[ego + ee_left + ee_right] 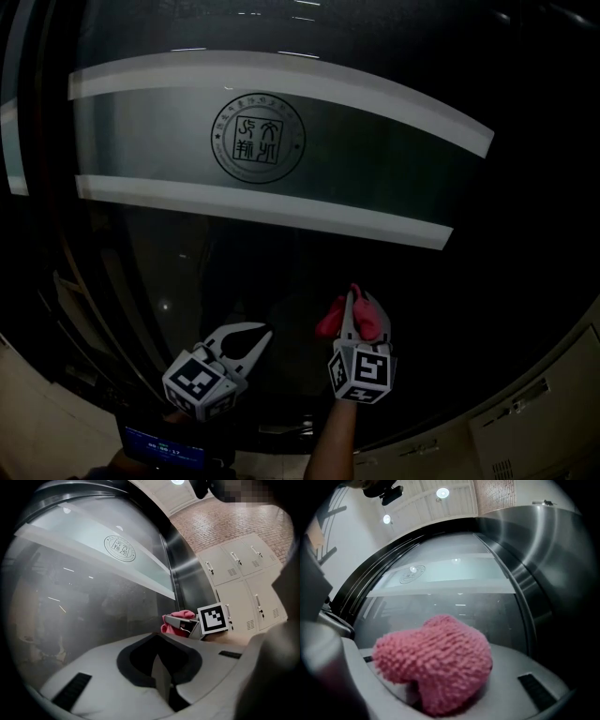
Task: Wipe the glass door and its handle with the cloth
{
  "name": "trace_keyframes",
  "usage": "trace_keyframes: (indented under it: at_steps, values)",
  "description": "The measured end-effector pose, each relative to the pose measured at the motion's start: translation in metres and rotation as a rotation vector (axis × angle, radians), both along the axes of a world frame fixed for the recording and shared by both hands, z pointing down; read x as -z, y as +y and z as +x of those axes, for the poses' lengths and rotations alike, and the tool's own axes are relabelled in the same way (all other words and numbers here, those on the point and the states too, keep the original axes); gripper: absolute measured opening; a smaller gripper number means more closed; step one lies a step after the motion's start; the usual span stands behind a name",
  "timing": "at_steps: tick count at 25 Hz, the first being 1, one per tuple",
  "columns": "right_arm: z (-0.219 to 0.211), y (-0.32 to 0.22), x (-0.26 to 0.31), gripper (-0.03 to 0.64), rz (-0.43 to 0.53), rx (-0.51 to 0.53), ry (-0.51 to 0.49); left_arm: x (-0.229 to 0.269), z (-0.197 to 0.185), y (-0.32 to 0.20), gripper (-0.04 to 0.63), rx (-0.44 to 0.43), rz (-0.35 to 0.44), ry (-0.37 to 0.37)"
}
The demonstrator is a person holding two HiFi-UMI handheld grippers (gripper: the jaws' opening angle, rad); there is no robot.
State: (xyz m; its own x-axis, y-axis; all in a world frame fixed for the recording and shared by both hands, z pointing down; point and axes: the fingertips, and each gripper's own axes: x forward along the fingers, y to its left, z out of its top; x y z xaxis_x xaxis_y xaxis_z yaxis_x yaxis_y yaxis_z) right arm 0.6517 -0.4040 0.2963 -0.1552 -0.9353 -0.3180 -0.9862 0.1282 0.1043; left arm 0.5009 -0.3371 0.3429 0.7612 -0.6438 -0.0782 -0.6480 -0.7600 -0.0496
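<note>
Marker cubes sit lowest in the head view, one on each gripper, both raised before the glass door [281, 262].

**Left gripper** [263, 333]: its own view shows the jaws drawn together with nothing between them. It hangs idle, low and left of the cloth, apart from it.

**Right gripper** [352, 314]: jaws clamped on the cloth [367, 321], a pink nubbly wad that bulges out past the jaw tips and fills the lower middle of the right gripper view [436, 663]. The wad faces the lower dark pane, below the frosted band [281, 202] and the round seal [258, 141]. It lies close to the glass, but no view settles whether it touches.

**Surroundings**: a steel post [180, 573] bounds the pane on the right, with pale lockers [243, 573] beyond it.

**Progress (judged)**: the cloth is in hand and brought to the door, so wiping looks begun or about to begin at the lower pane. The glass appears hazy in the left gripper view [70, 597], and no clean wiped track can be picked out, so how much is done cannot be read. The upper pane and band seem left to cover. No handle can be singled out in any view, so that part is taken as outstanding.
</note>
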Motion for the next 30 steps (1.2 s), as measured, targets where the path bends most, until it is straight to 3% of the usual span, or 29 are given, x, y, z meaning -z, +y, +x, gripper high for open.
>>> trace_keyframes:
  at_steps: [5, 10, 17, 24, 30]
  values:
    - [0.032, 0.000, -0.004, 0.051, -0.014, -0.039, -0.014, -0.001, 0.011, -0.003, 0.009, 0.003, -0.005, -0.005]
    - [0.002, 0.005, 0.002, 0.051, 0.000, -0.001, 0.006, -0.006, 0.000, -0.002, 0.009, 0.017, -0.014, -0.010]
    - [-0.138, 0.015, 0.007, 0.051, 0.106, 0.197, 0.037, -0.012, -0.085, -0.013, 0.008, 0.164, -0.022, 0.011]
    - [-0.323, 0.010, -0.040, 0.051, -0.014, 0.478, 0.068, -0.026, -0.207, -0.013, 0.009, 0.346, -0.038, -0.007]
    - [-0.431, 0.008, -0.055, 0.051, -0.056, 0.627, 0.060, -0.031, -0.288, -0.009, 0.008, 0.450, -0.054, -0.024]
